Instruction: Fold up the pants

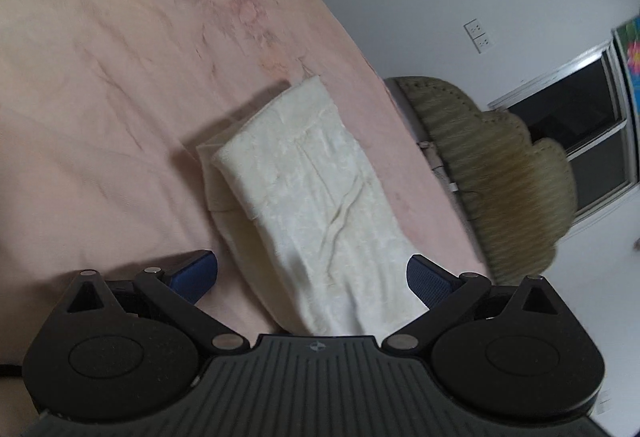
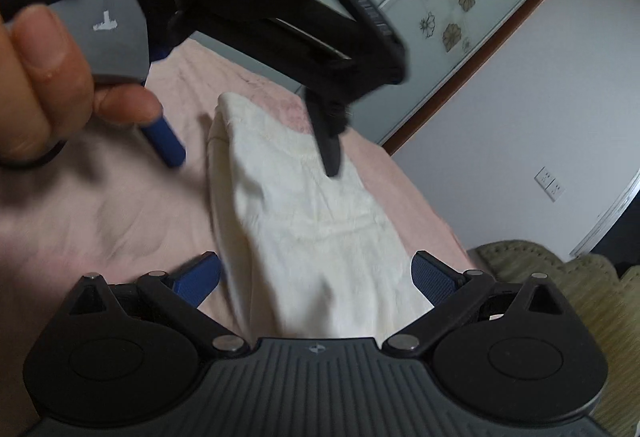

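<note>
I am looking at the pink bedsheet (image 1: 100,85), which is covering the whole left side of my left view, and nothing is lying on that part of it. Moving to the right, my left gripper (image 1: 312,277) is hovering over the near end of the pants (image 1: 308,173), with its blue fingers (image 1: 196,275) standing wide apart and gripping nothing. The pants are lying as a long cream strip on the sheet, close to the right edge of the bed, and a lower layer is showing along their left side, so I am judging that the legs are already laid one over the other. In the right view, my hand (image 2: 36,77) is holding the left gripper's handle at the left, and my right gripper (image 2: 316,277) is also spread open over the near end of the pants, holding nothing. Further right, a green quilted cover (image 1: 500,177) is lying beside the bed. I think I am between two folds now. The next move is asking both grippers to go down, pinch the two near corners through all layers, and carry them evenly toward the far end.
</note>
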A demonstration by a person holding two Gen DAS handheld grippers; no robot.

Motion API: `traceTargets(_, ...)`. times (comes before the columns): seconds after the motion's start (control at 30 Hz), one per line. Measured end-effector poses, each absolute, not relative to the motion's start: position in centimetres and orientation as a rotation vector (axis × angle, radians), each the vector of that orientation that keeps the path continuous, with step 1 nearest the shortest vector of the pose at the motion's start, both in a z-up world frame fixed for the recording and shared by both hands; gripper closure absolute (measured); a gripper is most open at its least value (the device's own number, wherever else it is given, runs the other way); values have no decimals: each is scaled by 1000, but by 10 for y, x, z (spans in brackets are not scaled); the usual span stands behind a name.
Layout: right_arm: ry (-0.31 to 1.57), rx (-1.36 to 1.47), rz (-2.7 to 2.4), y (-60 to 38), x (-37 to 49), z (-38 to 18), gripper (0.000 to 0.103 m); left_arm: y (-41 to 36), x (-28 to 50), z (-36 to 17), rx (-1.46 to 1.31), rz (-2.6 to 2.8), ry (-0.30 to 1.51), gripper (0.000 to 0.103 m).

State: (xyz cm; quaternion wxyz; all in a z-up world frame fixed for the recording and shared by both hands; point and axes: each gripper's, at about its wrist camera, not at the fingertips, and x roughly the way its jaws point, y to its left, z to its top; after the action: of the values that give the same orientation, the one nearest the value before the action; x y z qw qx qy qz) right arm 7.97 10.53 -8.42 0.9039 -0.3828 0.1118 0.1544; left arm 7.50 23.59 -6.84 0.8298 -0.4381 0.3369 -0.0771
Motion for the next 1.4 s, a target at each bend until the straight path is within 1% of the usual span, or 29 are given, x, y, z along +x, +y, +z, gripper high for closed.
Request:
traceTargets(0.13,218,-754,298,108,95,-81,1,241,89,-76,-1012,-197,700,1)
traceTargets(0.3,194,-526,329,78,92,-53,1,237,109,-74,-1022,-192,685,2)
traceTargets(0.37,174,-539,354,65,87,-44,1,235,116,-74,-1024,-173,702,3)
traceTargets(0.47,193,-459,384,41,88,-27,1,231,124,-71,-995,-155,720,6)
traceTargets(0.5,211,-445,355,35,93,-24,2,229,126,-69,-976,-148,729,11)
traceTargets(0.53,236,-450,321,31,104,-25,6,228,129,-69,-950,-140,737,21)
traceTargets(0.57,273,-458,288,28,109,-25,22,226,131,-68,-922,-129,741,28)
traceTargets(0.6,325,-455,271,25,120,-29,42,225,133,-68,-891,-113,750,48)
traceTargets(0.63,386,-435,274,22,132,-35,51,224,134,-69,-859,-92,760,72)
traceTargets(0.67,453,-413,286,19,143,-42,65,222,135,-69,-815,-57,767,83)
traceTargets(0.7,522,-406,300,18,152,-50,70,220,133,-70,-782,-48,756,93)
traceTargets(0.73,555,-411,318,19,156,-57,71,217,129,-68,-747,-49,735,94)
traceTargets(0.77,541,-423,324,20,153,-59,72,211,125,-64,-695,-44,709,94)
traceTargets(0.83,525,-395,355,19,147,-53,72,191,113,-49,-545,-28,640,95)
traceTargets(0.93,509,-249,391,2,144,-36,72,154,90,-18,-351,-54,515,96)
traceTargets(1.03,489,-109,373,-21,145,-25,72,122,70,8,-260,-137,417,95)
traceTargets(1.2,500,152,343,-85,159,-15,72,68,50,28,-189,-277,361,95)
traceTargets(1.3,488,184,353,-107,156,-13,72,33,47,30,-159,-361,363,95)
traceTargets(1.4,433,157,336,-122,148,-12,72,-3,45,28,-103,-385,344,93)
